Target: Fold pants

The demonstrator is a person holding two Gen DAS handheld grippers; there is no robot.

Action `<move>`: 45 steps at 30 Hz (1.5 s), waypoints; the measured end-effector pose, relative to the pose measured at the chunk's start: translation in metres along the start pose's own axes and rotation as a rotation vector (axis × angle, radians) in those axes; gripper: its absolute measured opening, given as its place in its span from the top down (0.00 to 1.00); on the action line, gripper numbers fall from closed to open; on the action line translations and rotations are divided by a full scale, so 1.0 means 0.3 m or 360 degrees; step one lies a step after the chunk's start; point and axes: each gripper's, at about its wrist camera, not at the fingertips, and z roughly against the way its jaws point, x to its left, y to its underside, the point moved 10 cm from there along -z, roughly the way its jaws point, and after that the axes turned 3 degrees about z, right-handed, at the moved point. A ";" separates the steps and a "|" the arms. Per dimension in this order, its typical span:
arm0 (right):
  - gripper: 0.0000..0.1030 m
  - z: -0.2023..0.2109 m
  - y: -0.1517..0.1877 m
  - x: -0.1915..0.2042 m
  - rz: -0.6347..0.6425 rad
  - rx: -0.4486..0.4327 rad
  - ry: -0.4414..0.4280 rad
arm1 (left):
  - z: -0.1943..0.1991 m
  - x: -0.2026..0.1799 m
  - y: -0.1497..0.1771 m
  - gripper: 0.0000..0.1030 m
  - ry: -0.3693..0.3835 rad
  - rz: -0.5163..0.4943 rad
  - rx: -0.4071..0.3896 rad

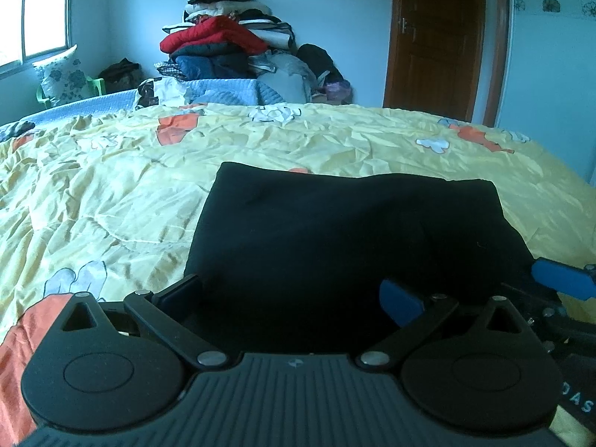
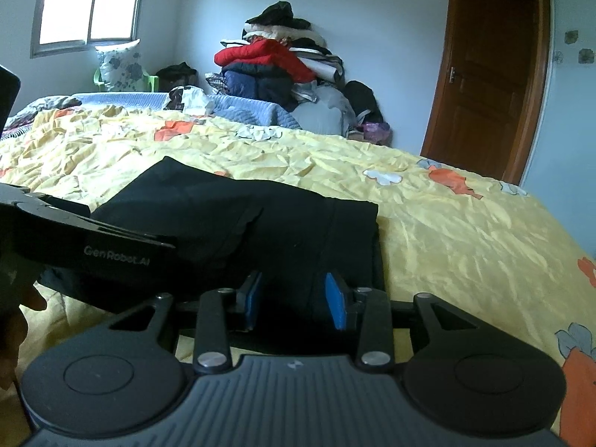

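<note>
The black pants lie on the bed with the yellow sheet, already folded into a thick, flat pile right in front of both tongs. They look soft and floppy, not heavy, and the cloth will likely bend and sag when lifted, so the layers could slide apart. A good place to grab seems to be the near edge, pinching all the layers at once at two spots, one for each tong. The left gripper is spread wide, with nothing between its fingers (the dark cloth sits just past them). The right gripper is partly spread too, its blue pads on either side of the near edge but not squeezing it, as far as I can tell. The pants are so dark that the folds and seams are hard to see. The near edge hides behind the tongs in both views.
</note>
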 end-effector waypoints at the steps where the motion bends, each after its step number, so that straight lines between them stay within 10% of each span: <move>1: 0.61 -0.012 0.008 0.001 0.0013 0.0024 0.0002 | 0.001 0.001 0.001 0.01 -0.0002 0.0001 0.0003; 30: 0.58 0.224 0.113 0.048 -0.0251 0.0069 -0.0170 | 0.227 0.035 0.133 0.01 0.0029 0.0025 0.0038; 45: 0.38 0.306 0.146 0.086 -0.0202 0.0053 -0.0152 | 0.307 0.075 0.216 0.01 -0.0014 0.0025 0.0059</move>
